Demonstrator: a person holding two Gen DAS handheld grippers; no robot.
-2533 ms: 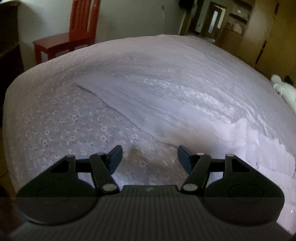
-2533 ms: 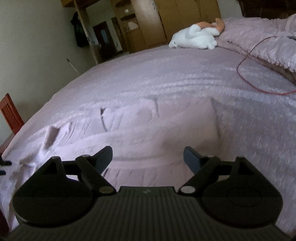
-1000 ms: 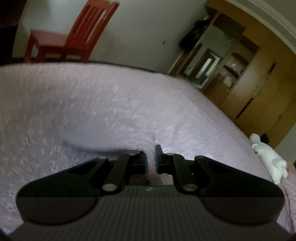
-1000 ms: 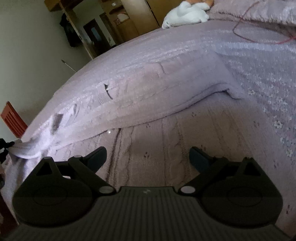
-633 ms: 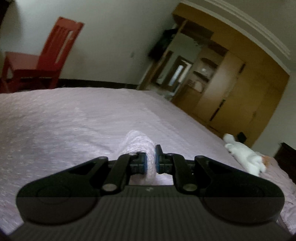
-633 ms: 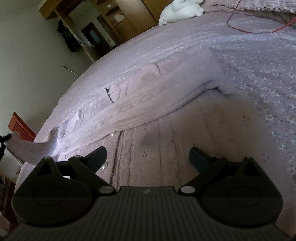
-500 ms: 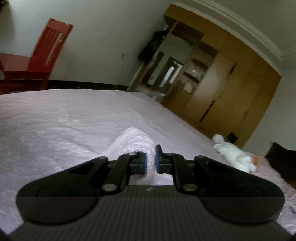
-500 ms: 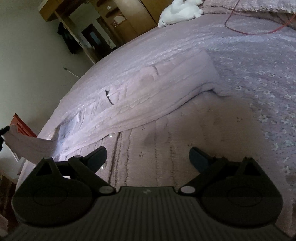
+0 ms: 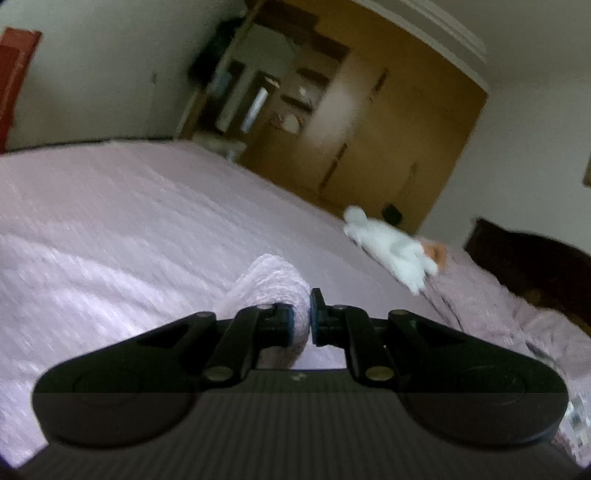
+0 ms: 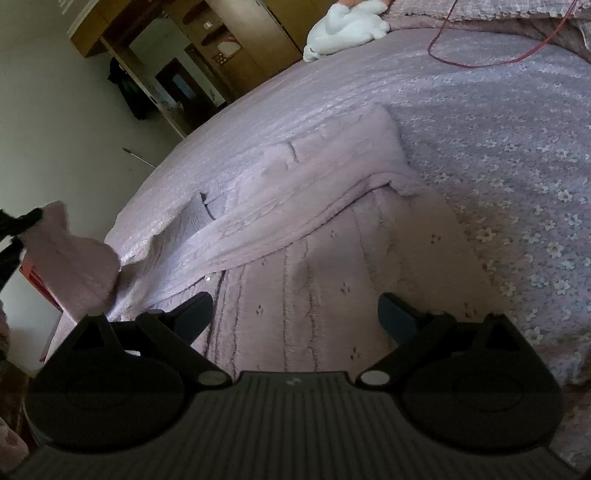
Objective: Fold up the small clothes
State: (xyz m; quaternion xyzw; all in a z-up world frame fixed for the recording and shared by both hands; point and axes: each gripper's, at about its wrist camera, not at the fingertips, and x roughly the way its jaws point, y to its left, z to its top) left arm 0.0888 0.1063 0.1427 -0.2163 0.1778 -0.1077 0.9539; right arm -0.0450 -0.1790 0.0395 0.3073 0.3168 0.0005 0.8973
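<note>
A bedroom with pale walls and a brown wooden wardrobe (image 9: 373,147) holds a wide bed (image 10: 498,122) covered in a lilac spread printed with small flowers. A white stuffed toy (image 10: 343,26) lies at the far end of the bed near the pillows, and a thin red cord (image 10: 480,64) loops across the cover close to it. Spread on the bed is a pale pink knitted garment (image 10: 295,206), cable-patterned, partly folded so that one layer lies over another. The right gripper (image 10: 293,315) hovers above the near part of the garment with its two fingers set wide apart, holding nothing. The left gripper (image 9: 302,319) has its fingers pressed nearly together, pinching a bunched end of the same pink knit, which puffs up just beyond the fingertips. In the right wrist view this lifted end (image 10: 70,254) hangs at the far left edge, raised off the bed and trailing down to the rest of the garment. A sliver of a red chair (image 9: 14,74) shows at the left edge of the left wrist view, which is slightly blurred.
</note>
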